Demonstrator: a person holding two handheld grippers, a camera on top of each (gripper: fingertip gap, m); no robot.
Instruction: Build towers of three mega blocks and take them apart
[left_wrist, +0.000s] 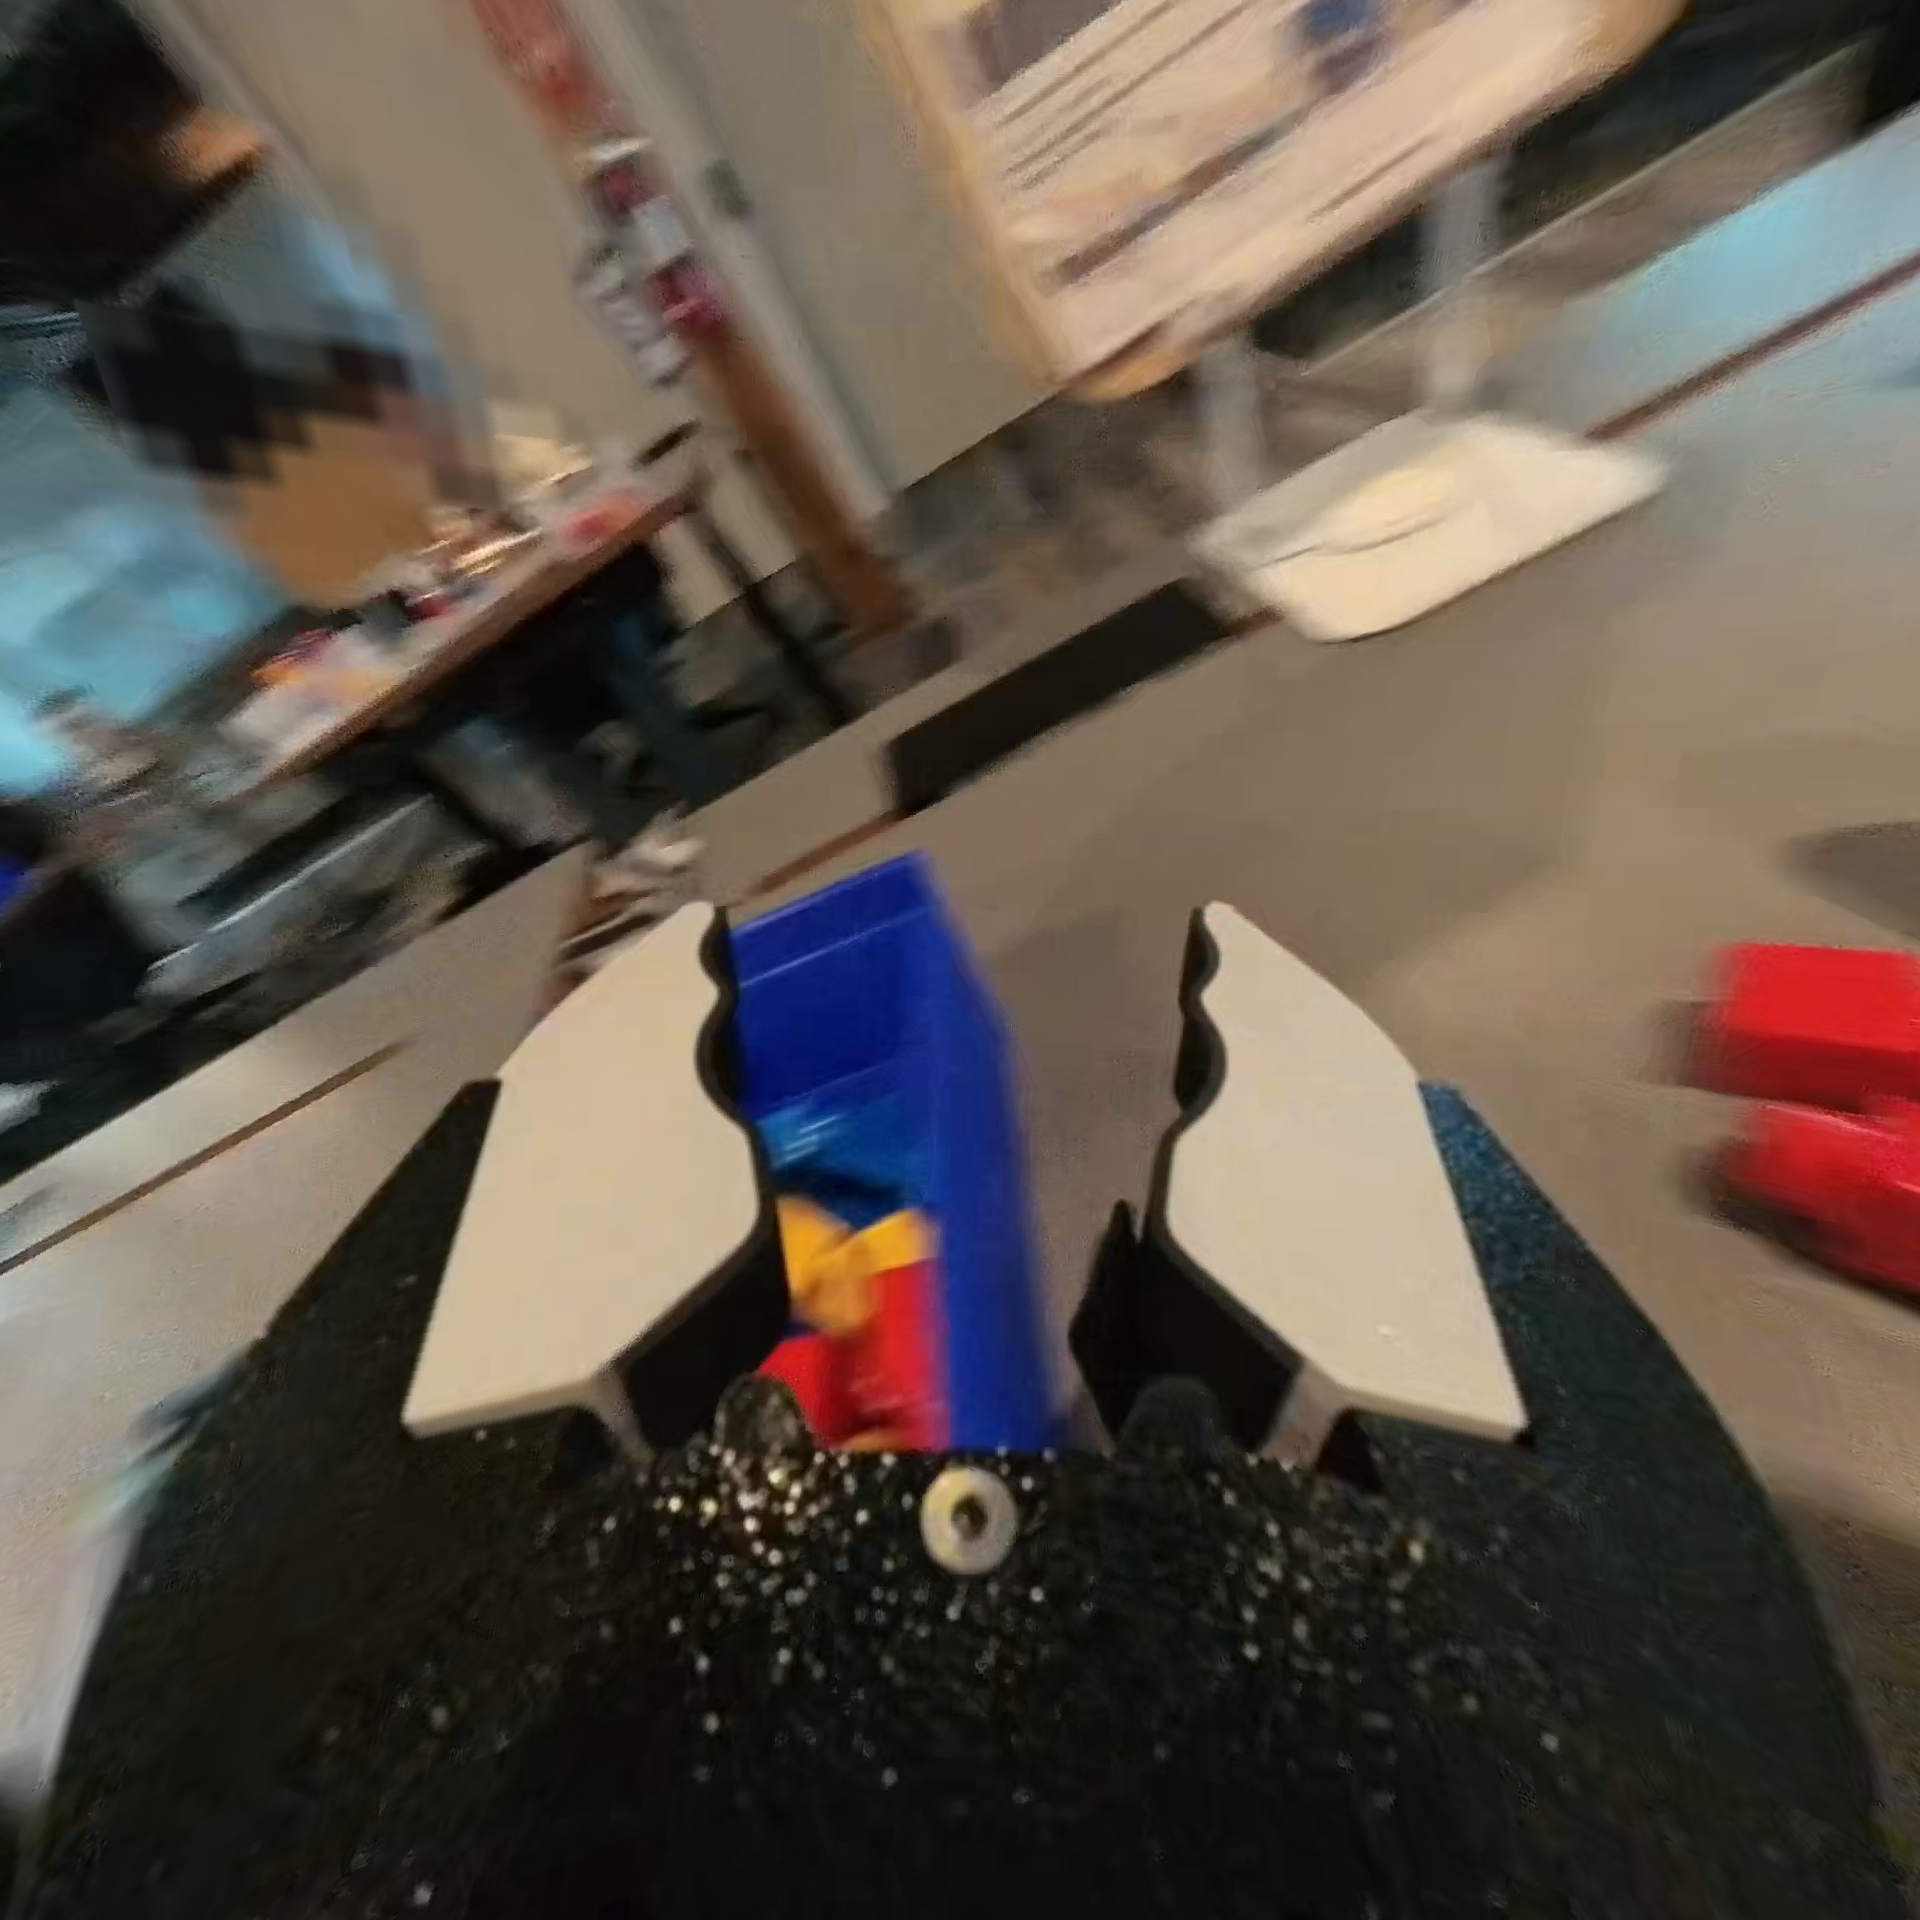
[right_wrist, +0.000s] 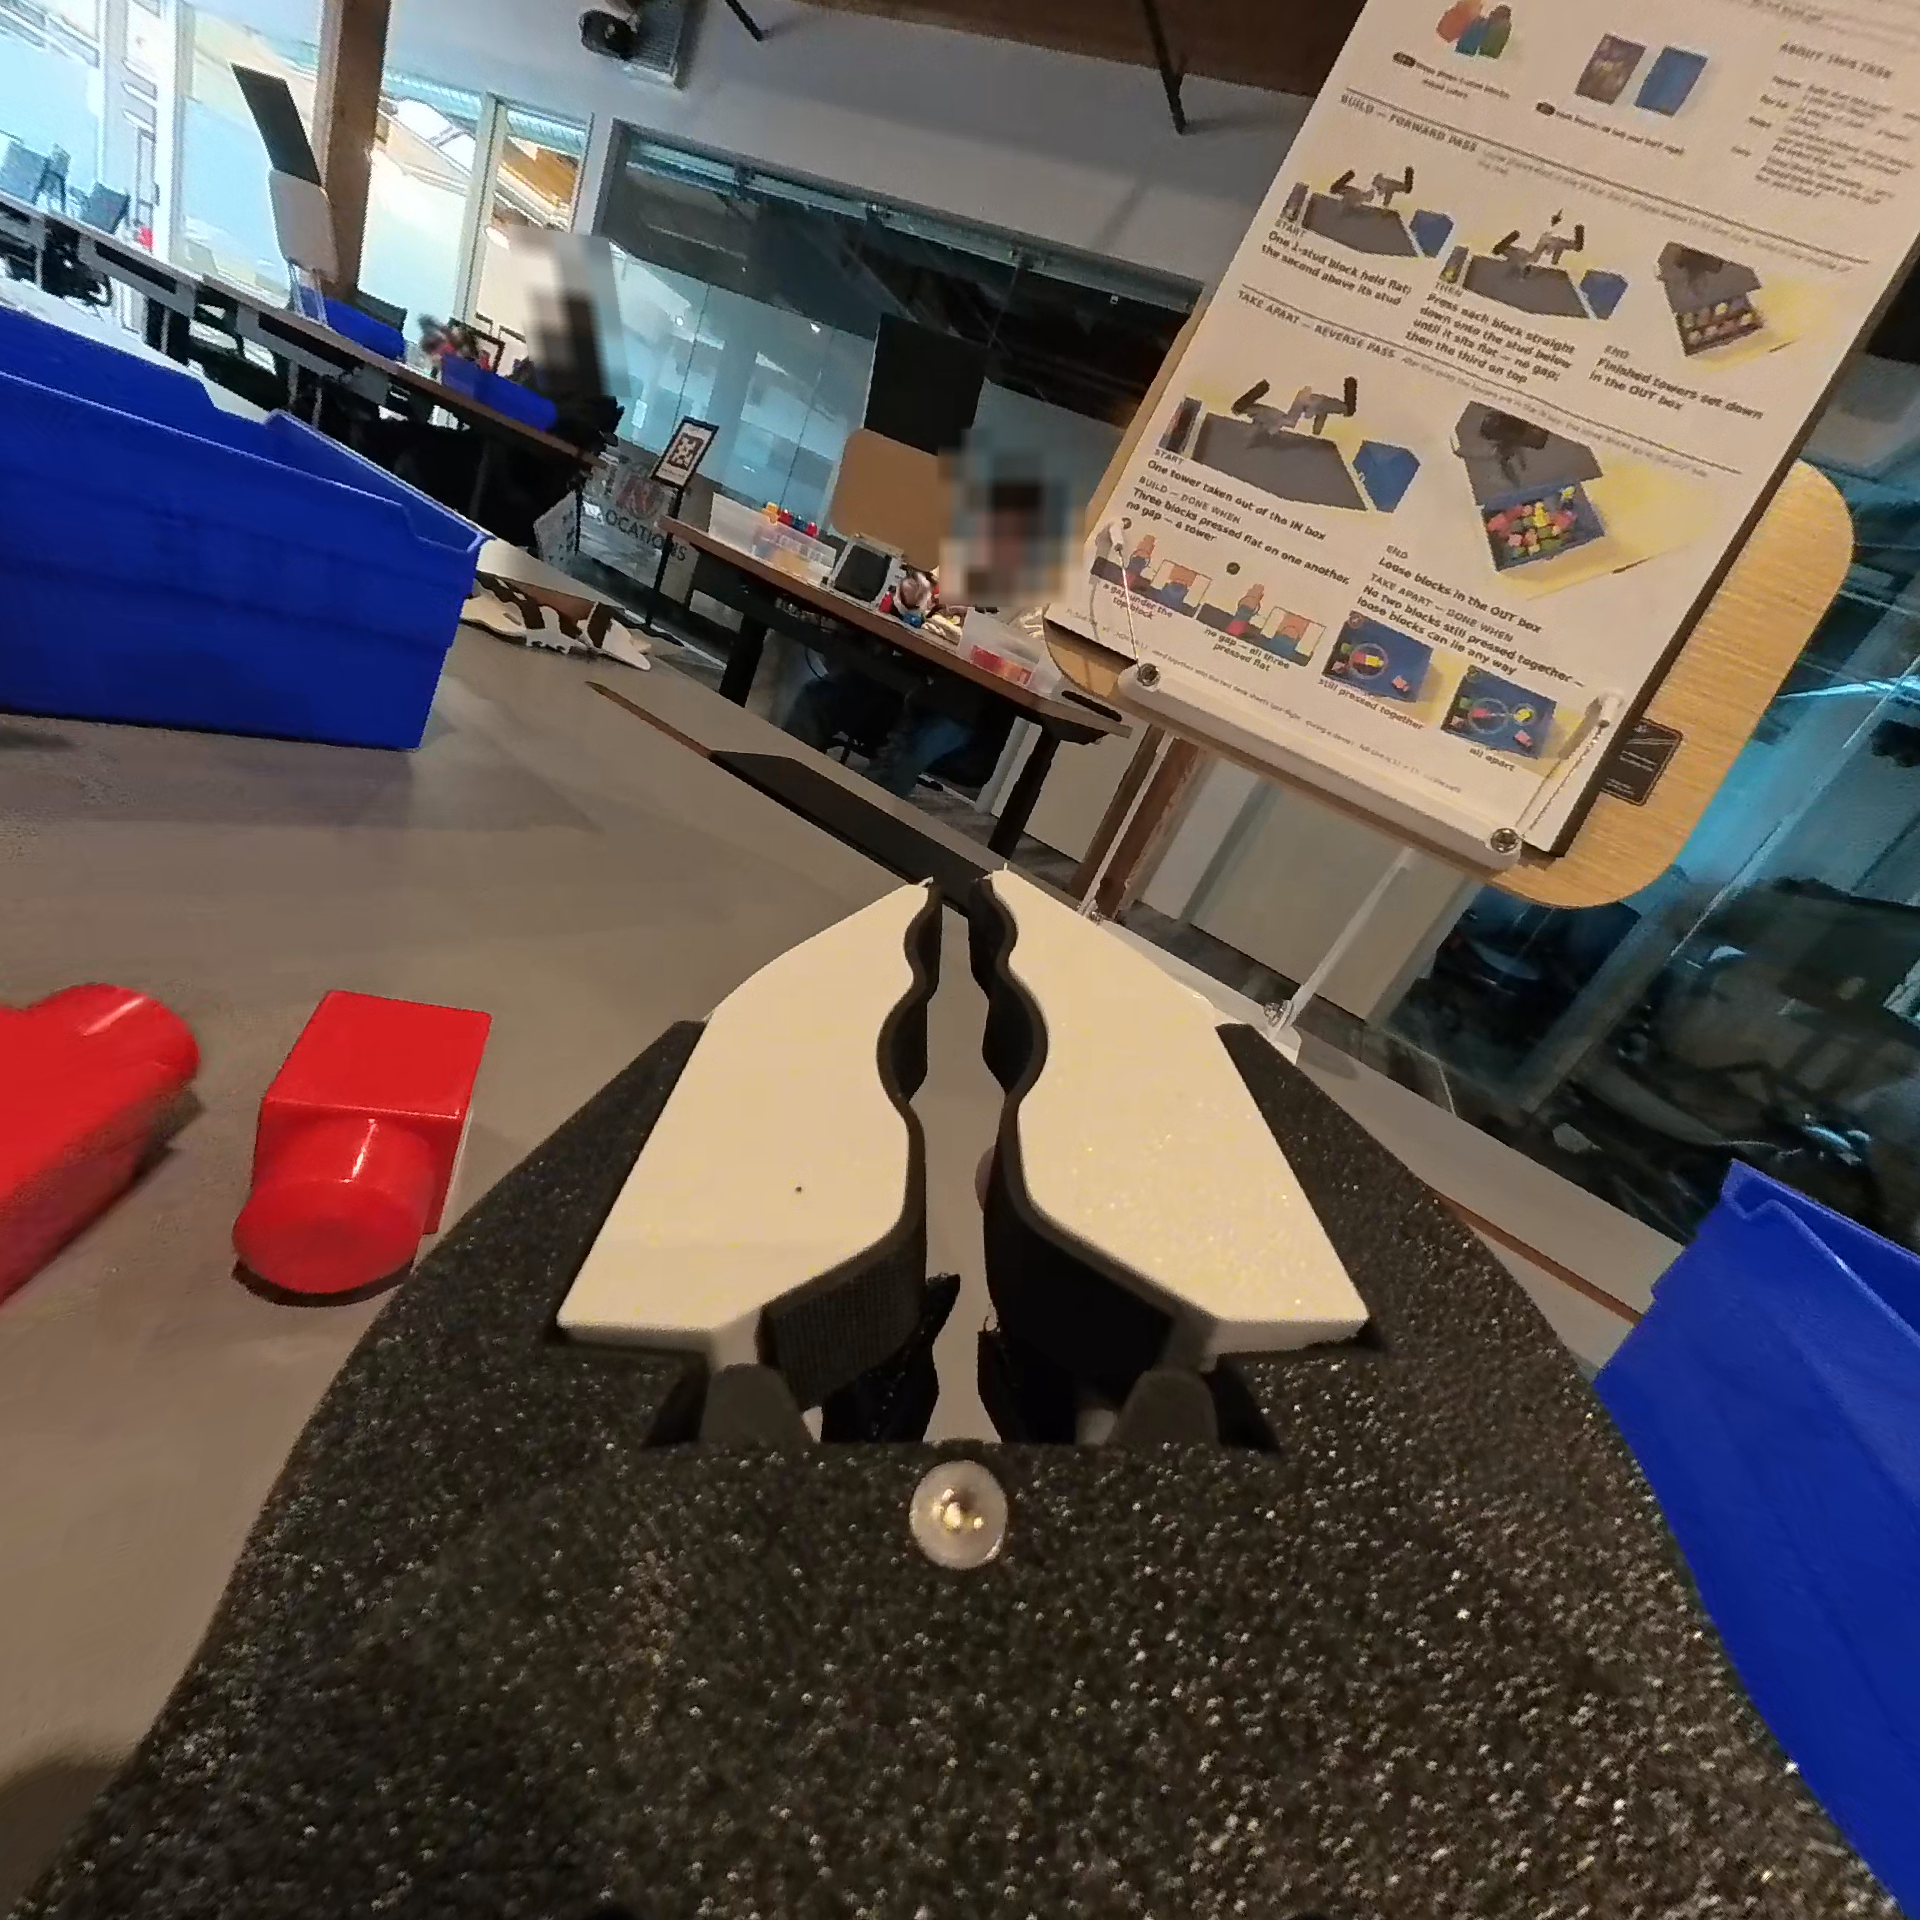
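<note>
Mega blocks sit in two places relative to the grey table (right_wrist: 582, 852): two red blocks lie loose on its surface, and mixed red, yellow and blue blocks (left_wrist: 852, 1288) fill a blue bin (left_wrist: 935, 1039) standing on it. We hold the left gripper (left_wrist: 956, 935) above that bin with its fingers spread apart and nothing between them, which we judge suits reaching in for a block; this view is motion-blurred. We hold the right gripper (right_wrist: 961, 904) low over the table, fingers nearly together with only a narrow gap and nothing gripped. One red block (right_wrist: 364, 1132) lies on its side just left of it, stud toward the camera; the second red block (right_wrist: 73, 1112) lies farther left. An empty blue bin (right_wrist: 208, 540) stands at the table's far left, another blue bin (right_wrist: 1787, 1455) at its right edge. An instruction board (right_wrist: 1455, 416) stands beyond the table. Bin walls may hinder the left gripper's approach.
</note>
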